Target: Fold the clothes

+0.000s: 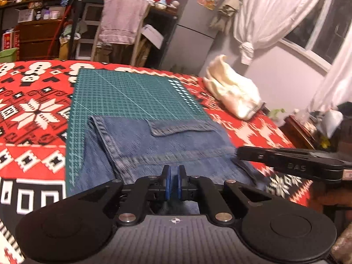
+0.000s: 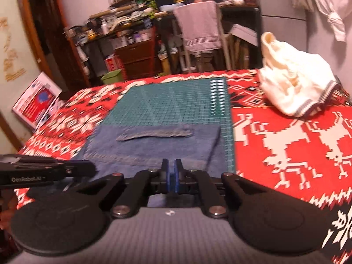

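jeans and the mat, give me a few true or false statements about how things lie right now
1. The blue jeans lie partly on the green cutting mat. True.
2. The cream sweater lies on top of the jeans. False: it sits apart on the red patterned blanket, off to the side of the mat.
3. The left gripper has its fingers spread wide. False: they are nearly together, with only a narrow gap.
4. The right gripper has its fingers close together. True.
5. A towel hangs over a chair beyond the bed. True.
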Available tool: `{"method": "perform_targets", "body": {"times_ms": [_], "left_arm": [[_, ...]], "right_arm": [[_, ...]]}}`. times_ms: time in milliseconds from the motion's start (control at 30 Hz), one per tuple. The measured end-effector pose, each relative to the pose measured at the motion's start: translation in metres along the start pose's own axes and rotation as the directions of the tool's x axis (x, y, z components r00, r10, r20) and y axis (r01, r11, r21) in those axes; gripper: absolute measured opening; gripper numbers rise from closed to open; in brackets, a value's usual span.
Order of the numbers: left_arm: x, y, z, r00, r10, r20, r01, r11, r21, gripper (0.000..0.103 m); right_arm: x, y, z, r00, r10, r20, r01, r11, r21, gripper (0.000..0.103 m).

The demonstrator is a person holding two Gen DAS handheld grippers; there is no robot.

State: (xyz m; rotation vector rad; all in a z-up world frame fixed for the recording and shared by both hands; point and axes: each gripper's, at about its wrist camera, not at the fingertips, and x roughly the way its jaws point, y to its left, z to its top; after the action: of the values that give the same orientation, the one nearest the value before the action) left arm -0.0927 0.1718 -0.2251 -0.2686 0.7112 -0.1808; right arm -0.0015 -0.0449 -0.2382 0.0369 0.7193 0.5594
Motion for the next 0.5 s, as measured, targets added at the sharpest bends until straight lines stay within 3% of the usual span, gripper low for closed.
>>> {"method": "perform_targets", "body": {"times_ms": [133, 267, 500], "left_arm": [[0.003, -0.005, -0.016, 0.998, 0.04, -0.043, -0.037, 0.998, 0.057, 0.005], [-0.011, 0.003, -0.015, 0.999, 0.029, -0.04, -0.029, 1.0, -0.004, 0.004], [-0.032, 0.007, -0.028, 0.997, 0.056, -0.044, -0.056, 0.998, 0.007, 0.005]], "right_arm": [[0.004, 0.01, -0.017, 0.999, 0.003, -0.038, -0.004, 0.999, -0.041, 0.006], [-0.012, 0.0, -0.013, 0.999, 0.024, -0.043, -0.023, 1.0, 0.012, 0.007], [-0.036, -0.015, -0.035, 0.995, -0.016, -0.094, 0.015, 1.0, -0.014, 0.009]]}}
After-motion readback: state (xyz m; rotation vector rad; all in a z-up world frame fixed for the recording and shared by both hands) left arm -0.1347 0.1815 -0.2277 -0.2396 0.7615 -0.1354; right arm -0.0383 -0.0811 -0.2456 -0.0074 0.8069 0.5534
